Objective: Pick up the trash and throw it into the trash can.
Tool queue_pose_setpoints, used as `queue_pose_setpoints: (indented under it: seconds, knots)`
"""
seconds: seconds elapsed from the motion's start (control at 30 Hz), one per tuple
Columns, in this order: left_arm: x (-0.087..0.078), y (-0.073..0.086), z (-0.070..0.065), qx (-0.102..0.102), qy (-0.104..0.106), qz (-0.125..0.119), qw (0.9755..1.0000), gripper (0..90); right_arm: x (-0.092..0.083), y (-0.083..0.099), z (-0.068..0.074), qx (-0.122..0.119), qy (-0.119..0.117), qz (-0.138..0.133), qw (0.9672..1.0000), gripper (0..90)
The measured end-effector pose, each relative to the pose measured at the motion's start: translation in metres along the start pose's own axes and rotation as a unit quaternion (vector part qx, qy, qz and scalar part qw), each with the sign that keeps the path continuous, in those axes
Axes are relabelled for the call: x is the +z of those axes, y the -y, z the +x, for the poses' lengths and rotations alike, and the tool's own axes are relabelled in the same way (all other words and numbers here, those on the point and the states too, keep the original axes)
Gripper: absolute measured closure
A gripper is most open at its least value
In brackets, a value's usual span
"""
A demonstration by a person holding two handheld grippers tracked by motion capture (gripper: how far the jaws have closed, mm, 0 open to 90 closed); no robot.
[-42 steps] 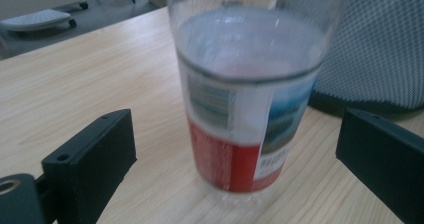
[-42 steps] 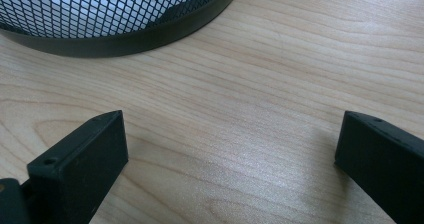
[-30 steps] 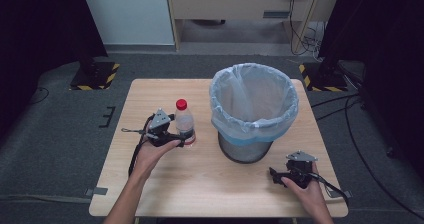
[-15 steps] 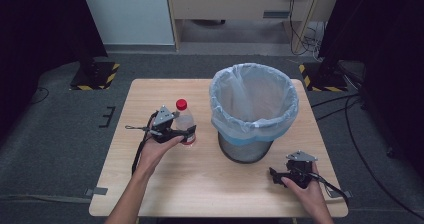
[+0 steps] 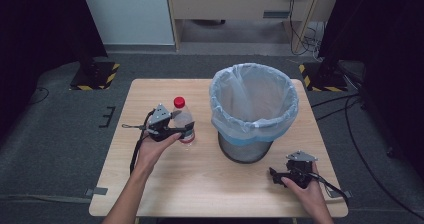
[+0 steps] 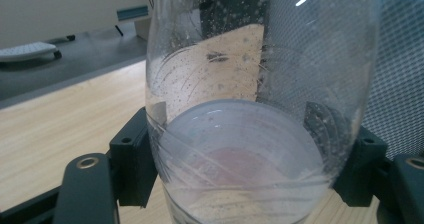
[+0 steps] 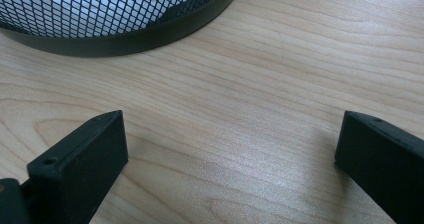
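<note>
The left tongs (image 5: 186,130) have just been closed onto the bottle (image 5: 183,120), now clamped for lifting toward the bin (image 5: 254,109), while the right tongs (image 5: 278,175) are held apart.

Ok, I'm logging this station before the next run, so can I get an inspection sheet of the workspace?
Surface: wooden table, bare wood between the things.
Job's things: clear bottle with red cap, upright, left of the bin; mesh bin lined with a pale bag, mouth open.
Clutter: nothing seen.
Grippers: left gripper has just closed its jaws on the bottle's lower body; right gripper open, resting on the table near the bin's base.
Cables: one trails from each gripper; more run on the floor at the right.
Surroundings: grey carpet, pale cabinet behind, dark curtains either side, hazard-striped stand feet.
</note>
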State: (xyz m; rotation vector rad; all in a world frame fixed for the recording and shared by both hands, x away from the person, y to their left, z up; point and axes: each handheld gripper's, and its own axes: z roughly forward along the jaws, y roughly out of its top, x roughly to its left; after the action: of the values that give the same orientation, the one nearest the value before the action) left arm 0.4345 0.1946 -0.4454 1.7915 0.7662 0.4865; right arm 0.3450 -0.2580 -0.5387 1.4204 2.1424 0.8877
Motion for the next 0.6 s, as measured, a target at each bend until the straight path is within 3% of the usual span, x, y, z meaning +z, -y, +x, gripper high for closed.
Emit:
queue_pose_setpoints:
  seconds: [0.1,0.27,0.5,0.6]
  knots:
    - [-0.009,-0.012,0.003,-0.003,0.002,-0.011,0.9999,26.1,0.0,0.0,0.0,0.0,0.0,0.0,1.0,0.4]
    - [-0.026,-0.034,0.008,0.012,0.007,-0.01,0.9998,26.1,0.0,0.0,0.0,0.0,0.0,0.0,1.0,0.4]
    - [-0.04,-0.05,0.013,0.012,0.014,-0.018,0.9997,26.2,0.0,0.0,0.0,-0.001,0.0,0.0,1.0,0.4]
    - [-0.046,-0.058,0.013,0.021,0.018,-0.017,0.9995,26.2,0.0,0.0,0.0,-0.001,0.0,0.0,1.0,0.4]
